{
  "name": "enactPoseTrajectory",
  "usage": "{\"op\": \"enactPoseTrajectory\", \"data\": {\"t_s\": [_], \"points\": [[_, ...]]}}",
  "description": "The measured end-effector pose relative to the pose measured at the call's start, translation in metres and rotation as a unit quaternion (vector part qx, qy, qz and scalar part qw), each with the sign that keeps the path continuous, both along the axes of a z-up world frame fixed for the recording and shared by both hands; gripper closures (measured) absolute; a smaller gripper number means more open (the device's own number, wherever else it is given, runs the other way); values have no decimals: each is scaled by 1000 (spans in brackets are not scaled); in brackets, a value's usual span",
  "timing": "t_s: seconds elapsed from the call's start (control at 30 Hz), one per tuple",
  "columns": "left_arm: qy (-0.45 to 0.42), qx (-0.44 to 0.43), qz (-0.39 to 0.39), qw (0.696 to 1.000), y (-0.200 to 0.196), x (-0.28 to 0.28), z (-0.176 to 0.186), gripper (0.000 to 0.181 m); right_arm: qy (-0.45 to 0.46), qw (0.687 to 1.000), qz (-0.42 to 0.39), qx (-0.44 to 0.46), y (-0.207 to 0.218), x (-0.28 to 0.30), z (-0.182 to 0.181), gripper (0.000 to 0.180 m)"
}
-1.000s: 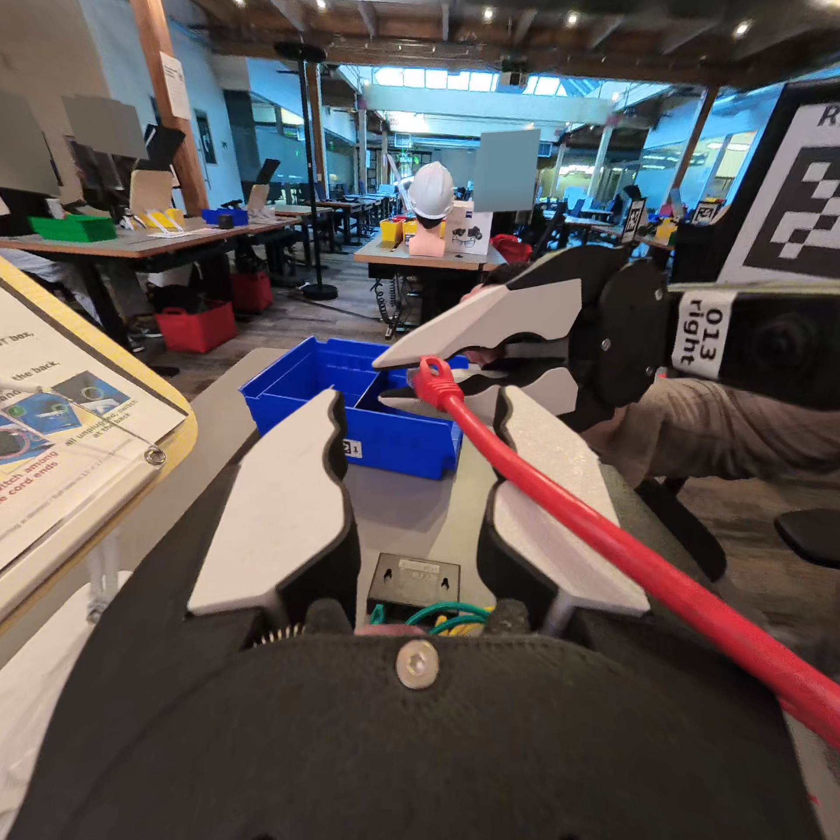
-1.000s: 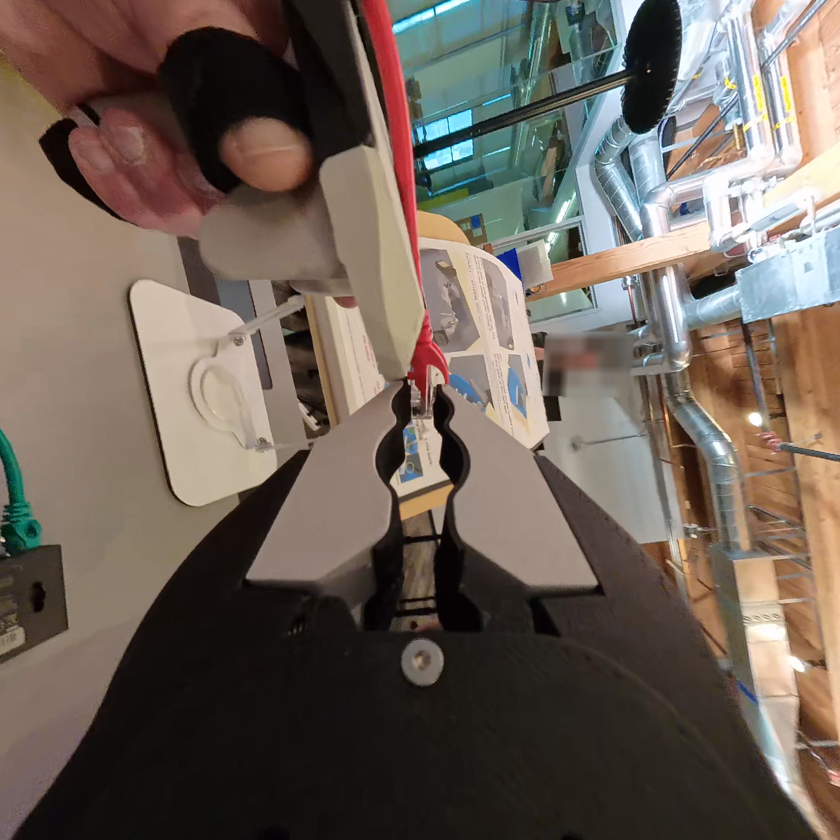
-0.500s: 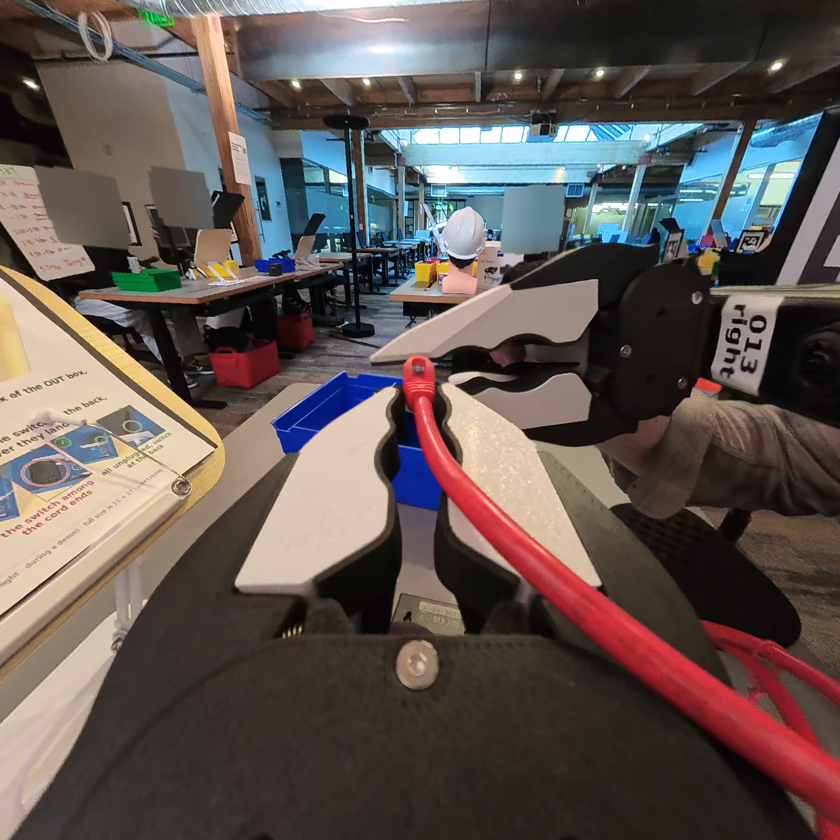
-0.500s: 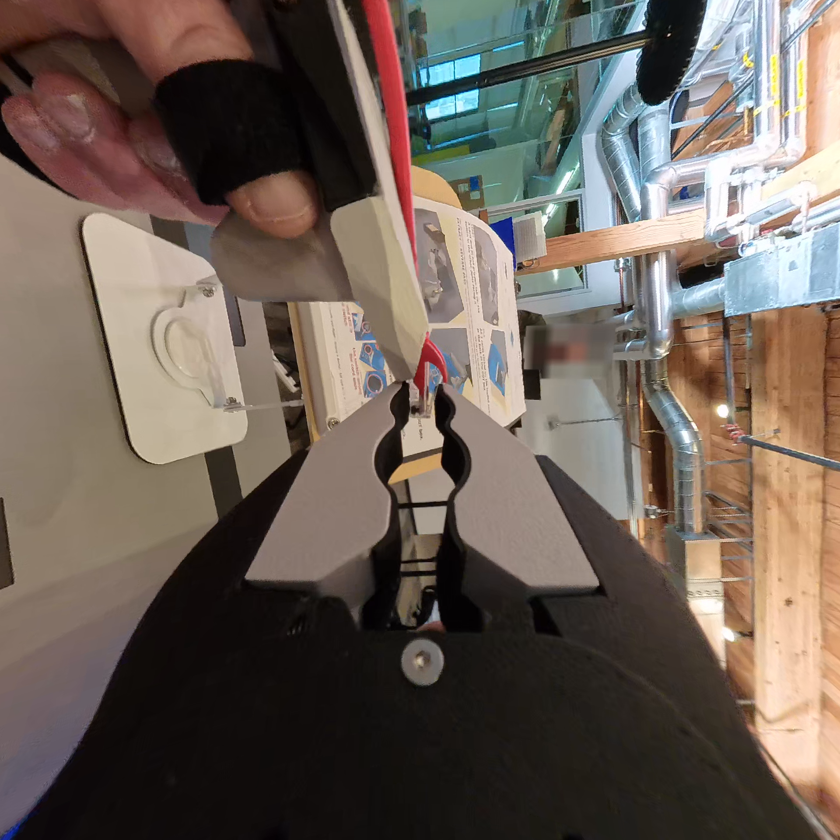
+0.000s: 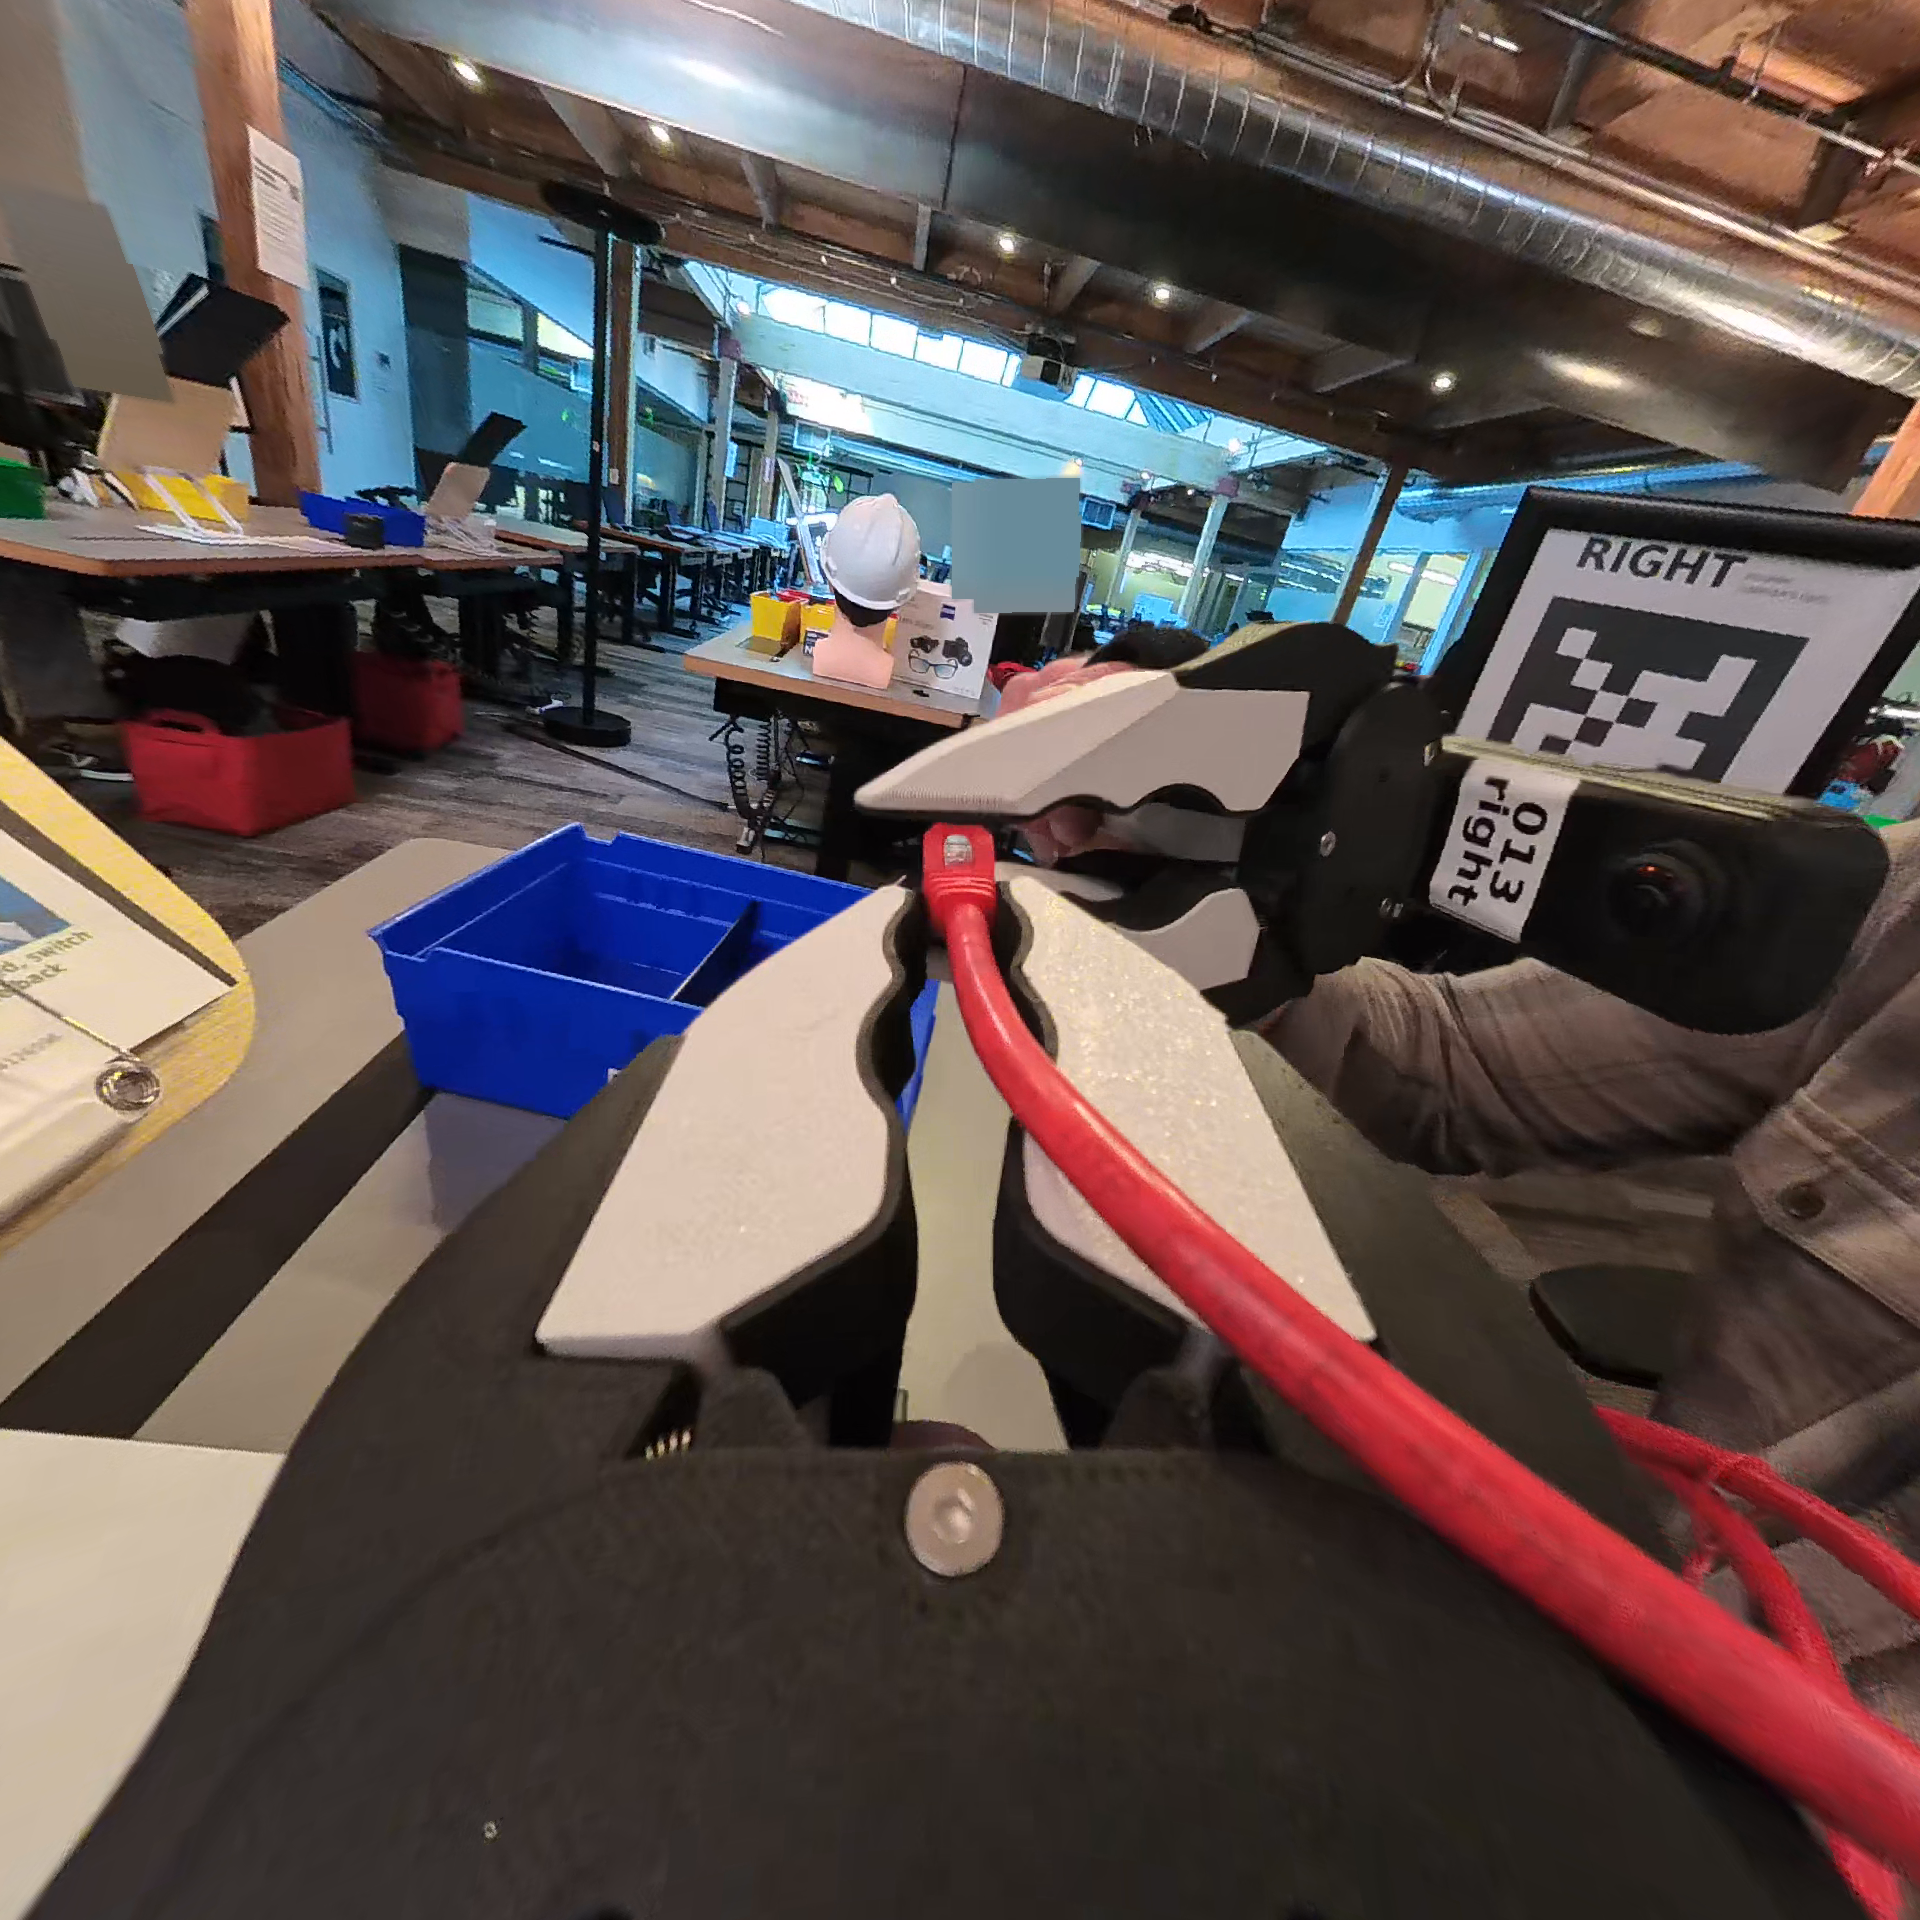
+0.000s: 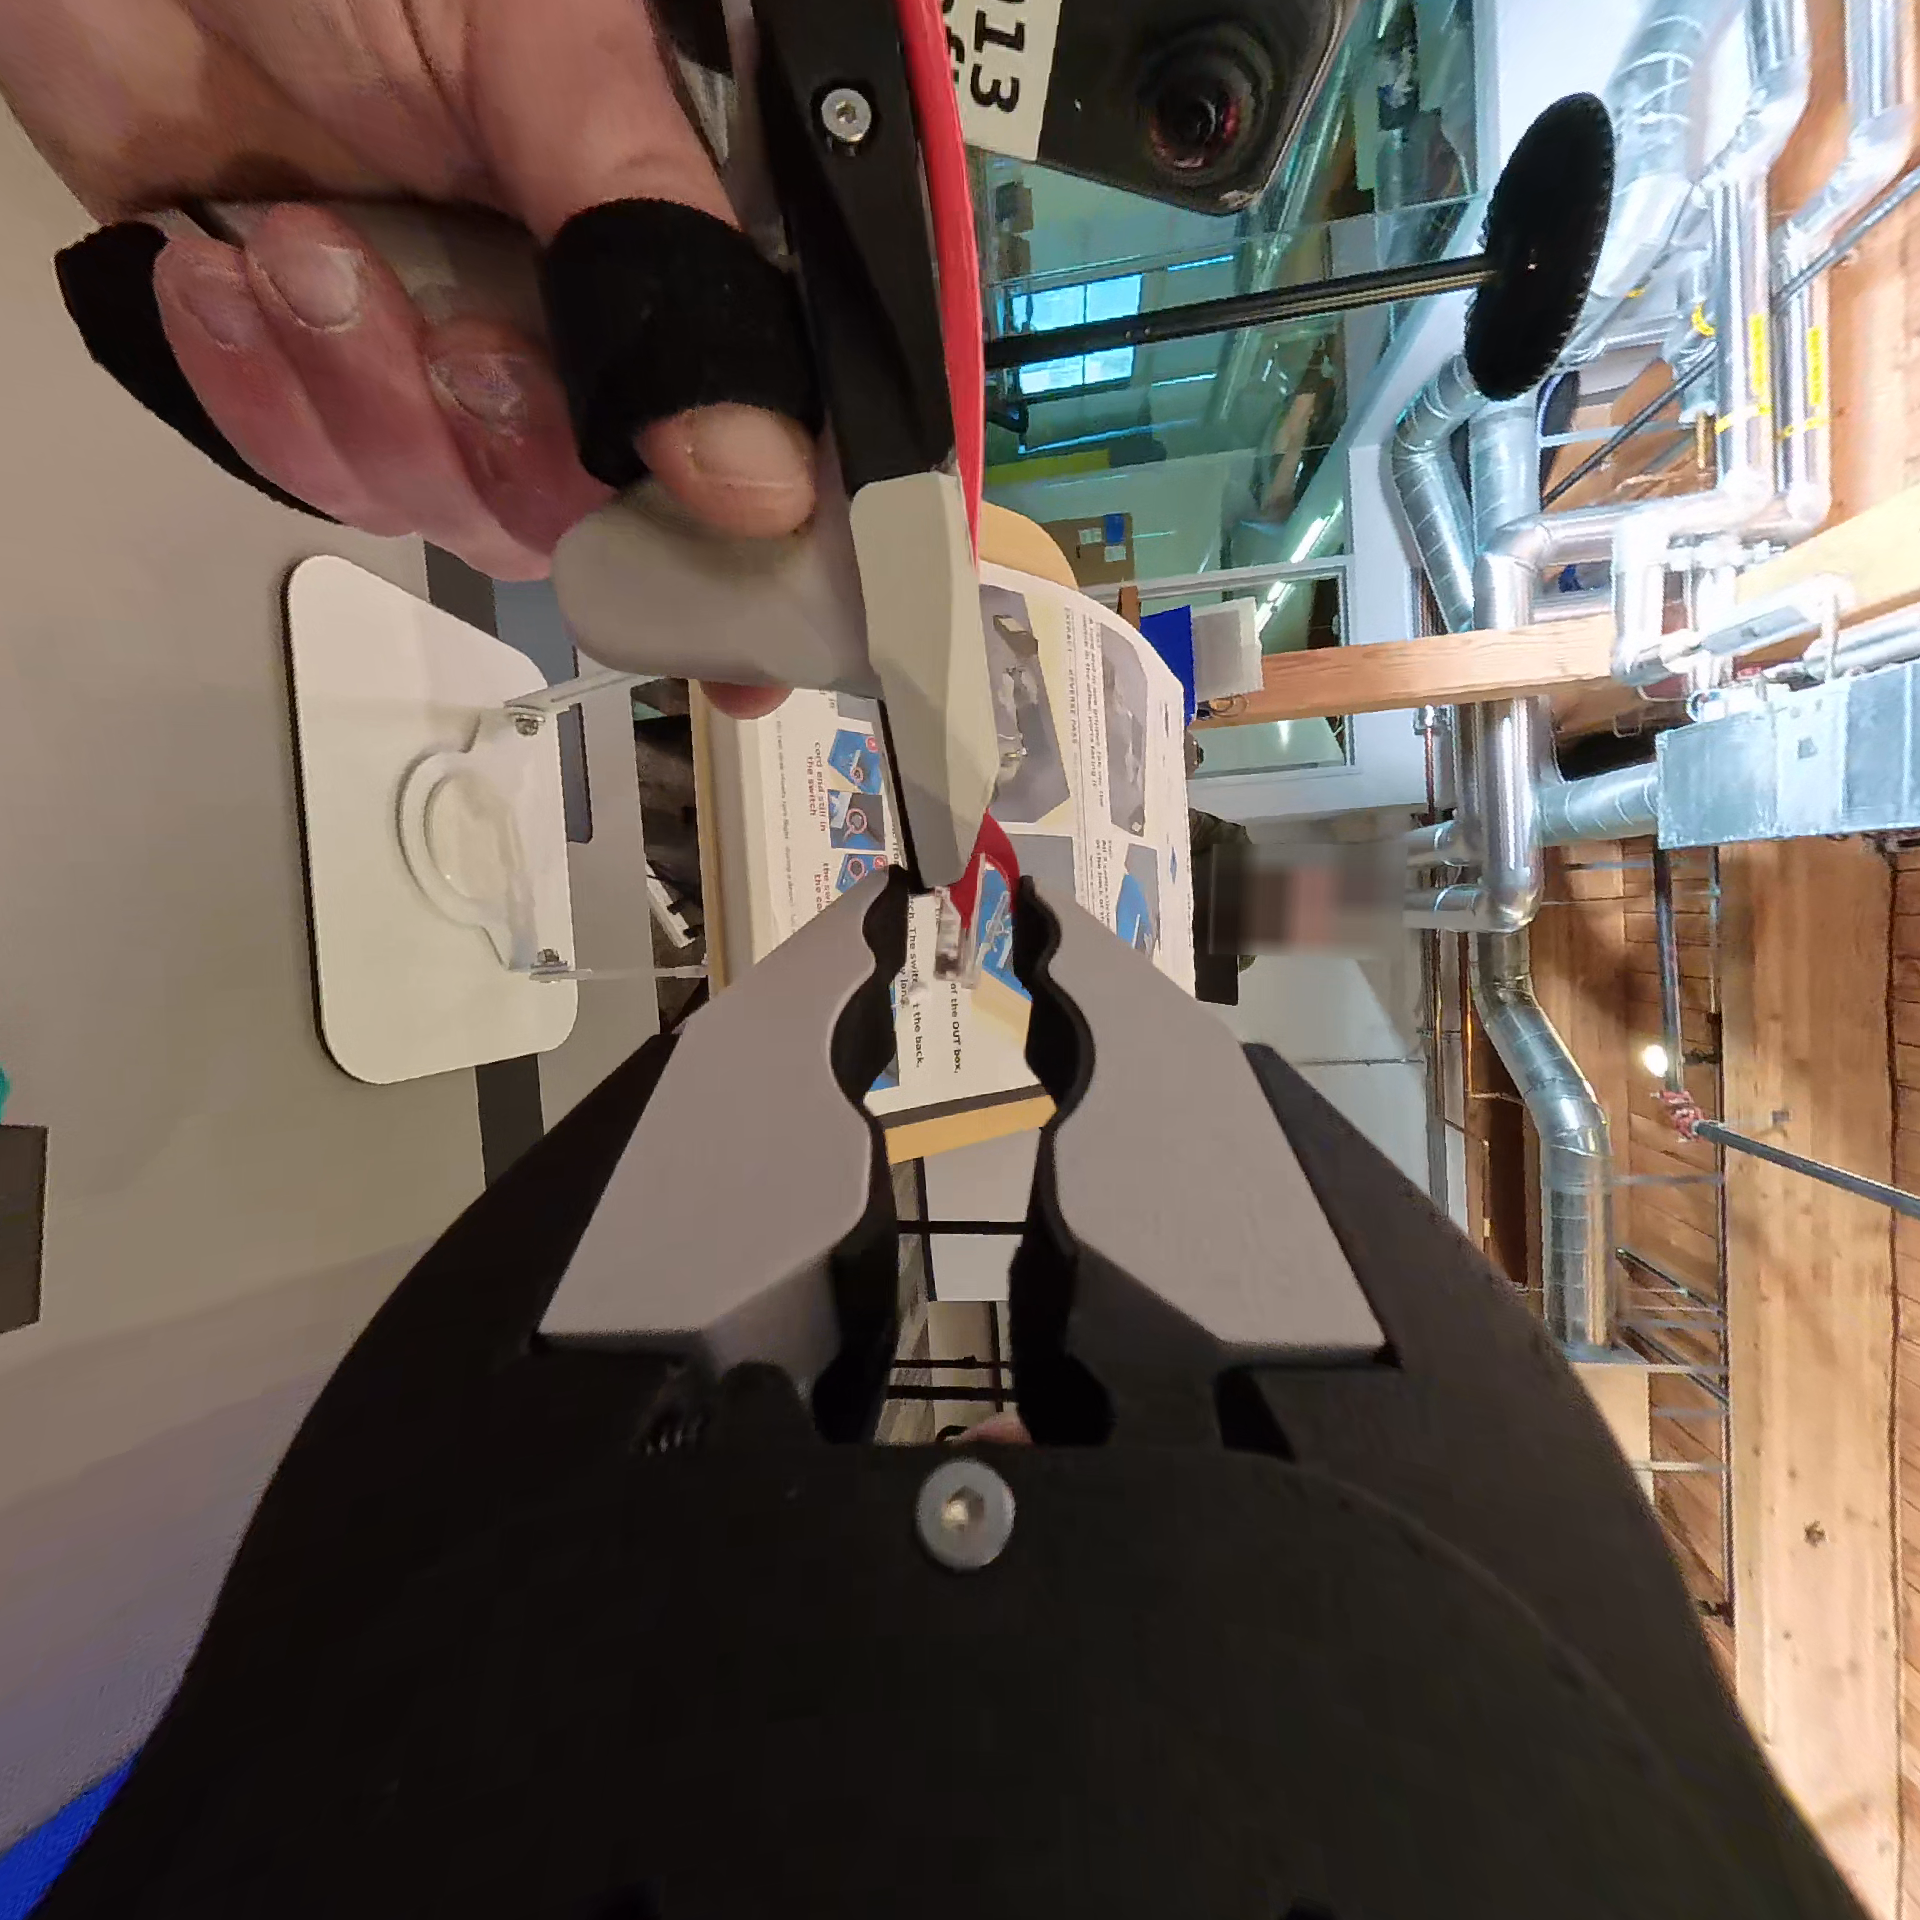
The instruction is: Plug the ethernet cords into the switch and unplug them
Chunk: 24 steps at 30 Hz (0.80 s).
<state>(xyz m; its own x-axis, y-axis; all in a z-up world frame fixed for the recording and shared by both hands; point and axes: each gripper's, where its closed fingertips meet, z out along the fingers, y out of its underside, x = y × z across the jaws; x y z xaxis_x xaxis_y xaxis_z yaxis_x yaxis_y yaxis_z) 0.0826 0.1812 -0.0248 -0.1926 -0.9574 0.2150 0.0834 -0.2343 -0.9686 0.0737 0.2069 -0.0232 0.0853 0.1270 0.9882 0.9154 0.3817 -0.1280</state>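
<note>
A red ethernet cord runs up between my left gripper's fingers. My left gripper is shut on the cord just behind its red plug, held in the air above the grey table. My right gripper is open, and the clear plug tip sits between its fingertips without being pinched. In the left wrist view the right gripper comes in from the right, its jaws apart around the plug. The dark switch shows only at the left edge of the right wrist view.
A blue divided bin stands on the grey table beyond the grippers. An instruction sheet on a wooden board leans at the left. A white base plate with a clear stand lies near the hand. Both grippers' tips are close together, under 4 cm apart. Left tips and right tips are each some 25 cm from the dark switch.
My left gripper went from open to shut on the red cord behind the plug. My right gripper, pinched on the plug tip before, has opened. Both have risen.
</note>
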Motion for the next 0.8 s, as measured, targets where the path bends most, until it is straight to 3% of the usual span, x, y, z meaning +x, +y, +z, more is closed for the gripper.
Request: {"op": "enactPoseTrajectory", "data": {"t_s": [0.1, 0.2, 0.5, 0.7, 0.8], "points": [[-2, 13, 11, 1000, 0, 1, 2, 166, -20, 1000, -4, -7, 0, 2, 0, 168], [-5, 22, 39, 999, 5, 3, 3, 145, -27, 1000, -9, -12, -1, 4, 2, 168], [-27, 38, 54, 997, 1, 8, 9, 167, -45, 999, -29, -5, 0, 9, 4, 168], [-10, 41, 69, 997, 3, 11, 4, 168, -54, 998, -42, 2, 1, 13, 2, 168], [-26, 41, 86, 995, 9, 6, 10, 168, -17, 1000, -21, -13, 0, 10, 6, 162]]}}
